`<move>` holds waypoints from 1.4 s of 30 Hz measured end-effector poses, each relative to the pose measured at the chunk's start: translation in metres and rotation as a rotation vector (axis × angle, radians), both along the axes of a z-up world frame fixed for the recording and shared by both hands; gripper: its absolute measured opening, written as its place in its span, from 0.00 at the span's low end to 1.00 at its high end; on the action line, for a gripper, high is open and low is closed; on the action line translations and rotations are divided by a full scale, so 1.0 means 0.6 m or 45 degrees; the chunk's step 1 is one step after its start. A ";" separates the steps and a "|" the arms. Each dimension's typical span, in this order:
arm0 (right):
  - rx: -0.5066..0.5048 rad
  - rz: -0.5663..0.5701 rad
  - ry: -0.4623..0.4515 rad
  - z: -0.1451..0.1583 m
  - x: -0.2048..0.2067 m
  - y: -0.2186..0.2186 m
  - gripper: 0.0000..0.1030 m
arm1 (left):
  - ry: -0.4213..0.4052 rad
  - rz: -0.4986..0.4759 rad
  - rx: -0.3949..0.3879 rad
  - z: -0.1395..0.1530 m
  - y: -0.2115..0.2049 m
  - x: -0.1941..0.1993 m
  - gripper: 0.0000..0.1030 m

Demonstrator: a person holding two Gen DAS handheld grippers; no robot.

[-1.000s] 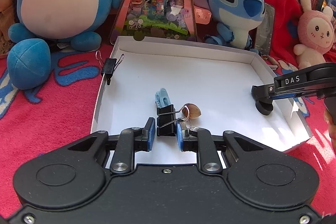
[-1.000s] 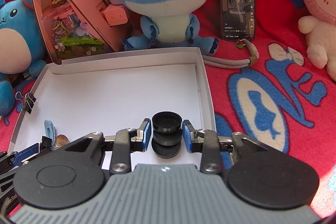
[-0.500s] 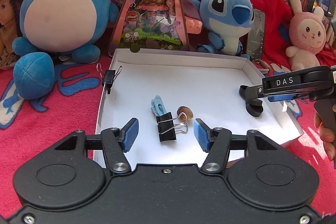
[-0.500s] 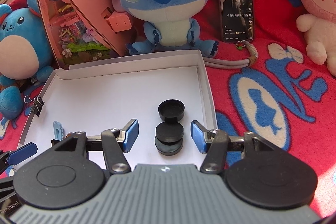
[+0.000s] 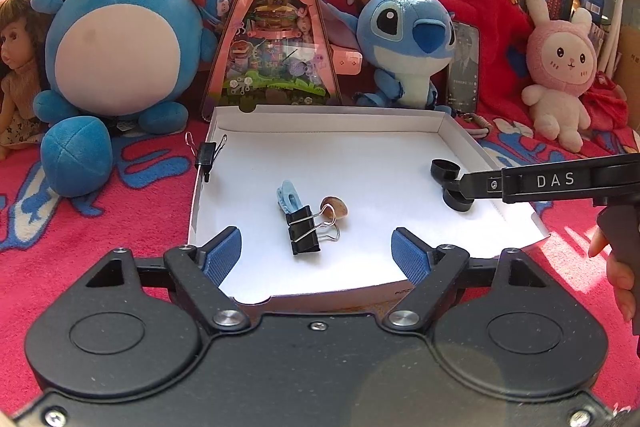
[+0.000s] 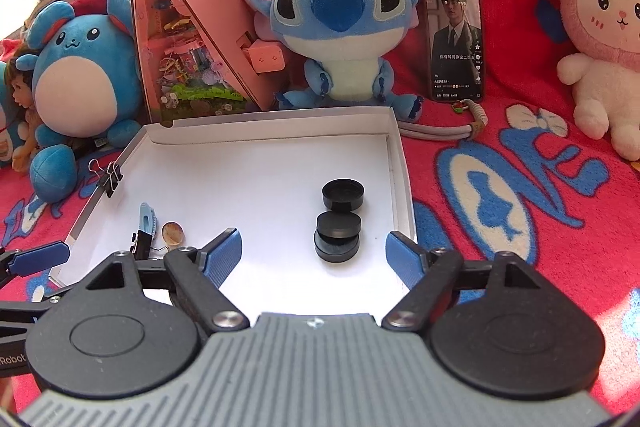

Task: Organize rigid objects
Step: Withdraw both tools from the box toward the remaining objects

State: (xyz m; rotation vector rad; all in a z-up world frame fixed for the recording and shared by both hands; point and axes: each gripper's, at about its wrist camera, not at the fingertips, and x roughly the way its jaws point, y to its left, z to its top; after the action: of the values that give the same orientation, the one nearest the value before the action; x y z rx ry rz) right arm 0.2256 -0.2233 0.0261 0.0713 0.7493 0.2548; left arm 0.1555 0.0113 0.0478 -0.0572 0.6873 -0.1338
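Note:
A white shallow box [image 5: 328,115] [image 6: 276,117] lies on the red blanket. In it lie a black binder clip [image 5: 305,230], a pale blue clip [image 5: 289,195] [image 6: 147,219] and a brown shell-like piece [image 5: 335,207] [image 6: 173,231]. Near its right wall are black round caps: two stacked [image 6: 338,237] and one apart [image 6: 343,194], also in the left wrist view [image 5: 447,171]. My left gripper [image 5: 316,251] is open and empty, just short of the binder clip. My right gripper [image 6: 314,253] is open and empty, just short of the stacked caps.
A second binder clip [image 5: 206,154] [image 6: 110,175] is clamped on the box's left wall. Behind the box stand a blue round plush [image 5: 120,67], a pink triangular display house [image 5: 280,39], a Stitch plush [image 6: 340,27], a phone [image 6: 454,39] and a pink rabbit plush [image 6: 600,39].
Both grippers opened and drew back. The left let go of the binder clip and the right let go of the black caps, one of which now lies apart.

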 end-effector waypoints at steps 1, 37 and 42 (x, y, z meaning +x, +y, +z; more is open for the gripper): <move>0.002 0.003 -0.008 0.001 -0.006 -0.001 0.85 | -0.004 -0.008 0.004 0.001 -0.001 -0.005 0.80; -0.082 0.102 -0.205 -0.007 -0.173 -0.002 0.94 | -0.015 -0.122 -0.003 0.002 -0.010 -0.135 0.82; -0.088 0.109 -0.206 -0.013 -0.186 -0.004 0.94 | -0.012 -0.121 0.004 -0.004 -0.009 -0.145 0.82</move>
State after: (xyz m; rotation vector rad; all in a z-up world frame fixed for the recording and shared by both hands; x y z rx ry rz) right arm 0.1138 -0.2257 0.0180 -0.0467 0.6001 0.3117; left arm 0.0683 0.0062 0.0454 -0.0212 0.6813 -0.2245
